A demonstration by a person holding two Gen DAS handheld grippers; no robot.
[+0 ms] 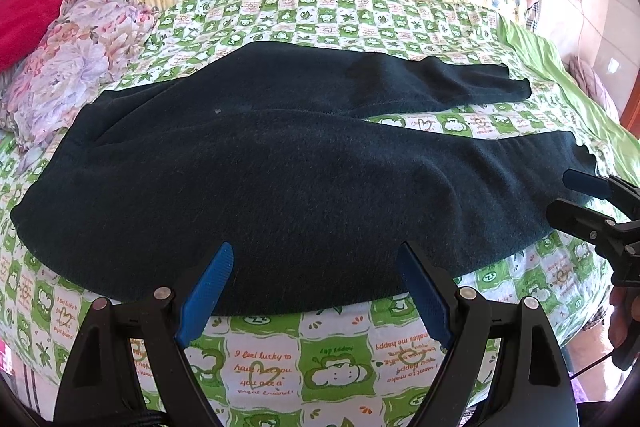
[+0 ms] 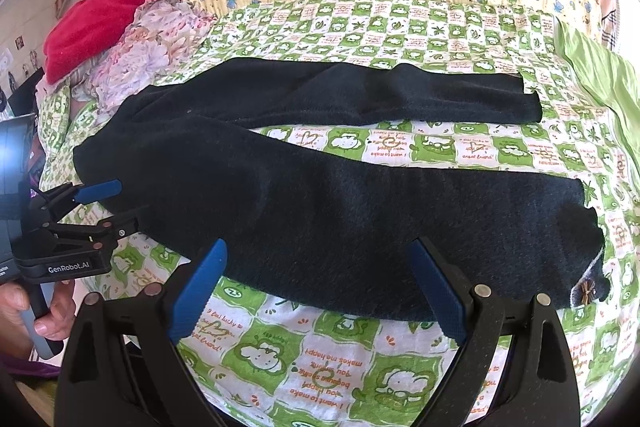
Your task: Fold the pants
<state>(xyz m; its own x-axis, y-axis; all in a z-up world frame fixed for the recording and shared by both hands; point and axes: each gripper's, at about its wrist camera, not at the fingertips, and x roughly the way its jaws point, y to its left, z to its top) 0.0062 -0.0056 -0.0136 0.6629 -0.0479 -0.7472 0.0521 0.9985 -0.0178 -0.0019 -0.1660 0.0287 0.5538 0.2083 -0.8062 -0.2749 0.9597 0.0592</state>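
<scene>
The pants (image 1: pixel 280 163) lay flat across the middle of the frame on the green checked bed (image 1: pixel 336 359), waist at the left, both legs running right with a gap of sheet between them. So no fold was made yet; I'd say the whole job was left, starting with laying one leg over the other. Left tongs (image 1: pixel 316 283) were spread wide at the near hem, gripping nothing. Right tongs (image 2: pixel 320 283) were spread wide too, empty, by the near leg. A red cloth (image 2: pixel 108 15) and floral fabric (image 2: pixel 152 47) sat at upper left.
</scene>
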